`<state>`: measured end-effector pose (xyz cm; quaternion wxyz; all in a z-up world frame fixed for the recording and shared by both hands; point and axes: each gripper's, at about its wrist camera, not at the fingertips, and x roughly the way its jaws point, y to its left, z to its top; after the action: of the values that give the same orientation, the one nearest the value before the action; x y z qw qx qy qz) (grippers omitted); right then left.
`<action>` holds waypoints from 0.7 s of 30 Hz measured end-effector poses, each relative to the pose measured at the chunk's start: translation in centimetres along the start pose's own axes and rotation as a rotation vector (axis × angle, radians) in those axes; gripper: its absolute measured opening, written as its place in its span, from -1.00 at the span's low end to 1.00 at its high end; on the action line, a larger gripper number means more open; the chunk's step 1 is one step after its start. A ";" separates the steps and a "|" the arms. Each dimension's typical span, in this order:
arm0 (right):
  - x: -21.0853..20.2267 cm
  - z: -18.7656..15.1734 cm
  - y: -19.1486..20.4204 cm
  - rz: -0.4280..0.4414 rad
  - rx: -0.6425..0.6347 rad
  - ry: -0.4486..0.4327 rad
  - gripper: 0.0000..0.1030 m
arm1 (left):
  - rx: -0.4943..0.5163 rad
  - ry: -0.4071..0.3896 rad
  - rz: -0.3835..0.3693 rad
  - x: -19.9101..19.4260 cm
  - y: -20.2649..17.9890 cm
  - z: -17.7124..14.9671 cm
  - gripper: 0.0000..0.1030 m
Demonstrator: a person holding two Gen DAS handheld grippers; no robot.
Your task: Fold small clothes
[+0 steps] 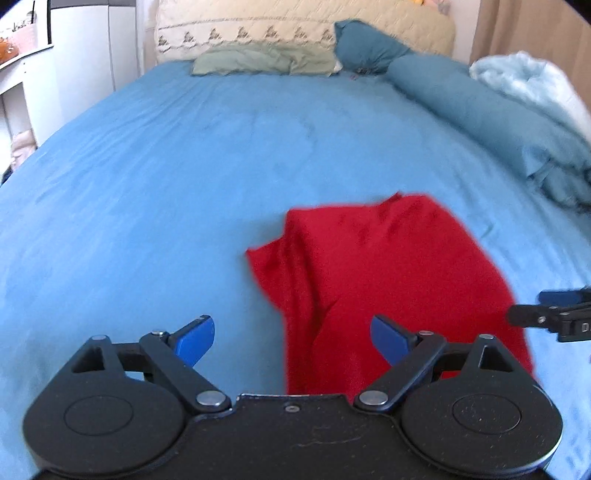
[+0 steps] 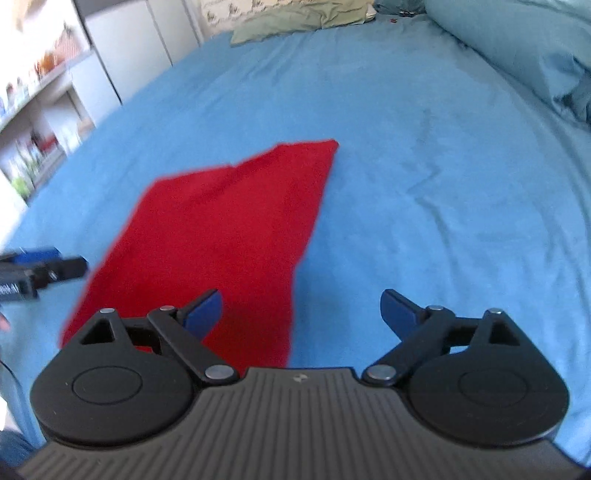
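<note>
Two grippers: you hold one black two-finger gripper with blue pads in each hand, both above the bed.
Left gripper (image 1: 291,341): your jaws stand wide apart with nothing between them. The blue pad on the frame's right (image 1: 391,338) hangs over the lower part of the garment; the pad on the frame's left (image 1: 195,339) hangs over bare sheet.
Right gripper (image 2: 301,314): your jaws stand wide apart and hold nothing. The pad on the frame's left (image 2: 205,312) sits over the garment's near end; the other pad (image 2: 400,312) sits over bare sheet.
Cross view: you see the right gripper's tip at the right edge of the left wrist view, just beside the garment, and the left gripper's tip at the left edge of the right wrist view.
Garment: the red soft-fabric small garment (image 1: 388,273) lies on the sheet, lower centre-right in the left wrist view and centre-left in the right wrist view (image 2: 221,236). One flap juts out toward frame left in the left wrist view. Its edges are blurred.
Surface: the blue bed sheet (image 1: 184,166) covers the bed, with light creases.
Background, top centre: a sage-green crumpled pillow (image 1: 262,61) lies before a cream quilted headboard cover (image 1: 295,26).
Background, upper right: a teal rolled duvet (image 1: 480,107) lies along the bed's edge beside a pale blue fluffy blanket (image 1: 532,85).
Background, upper left: white shelving (image 2: 40,96) stands blurred; you cannot make out its contents.
</note>
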<state>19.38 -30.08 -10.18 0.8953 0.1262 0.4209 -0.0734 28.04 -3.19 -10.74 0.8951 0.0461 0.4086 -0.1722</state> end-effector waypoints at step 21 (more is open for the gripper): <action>-14.5 -0.6 5.1 -0.070 -0.081 -0.192 1.00 | 0.045 -0.129 0.151 -14.5 -3.0 0.3 0.95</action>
<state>10.92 -24.64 1.49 0.9328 0.0673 0.3399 -0.0995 18.35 -2.16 0.47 0.9288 0.0856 0.3414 -0.1161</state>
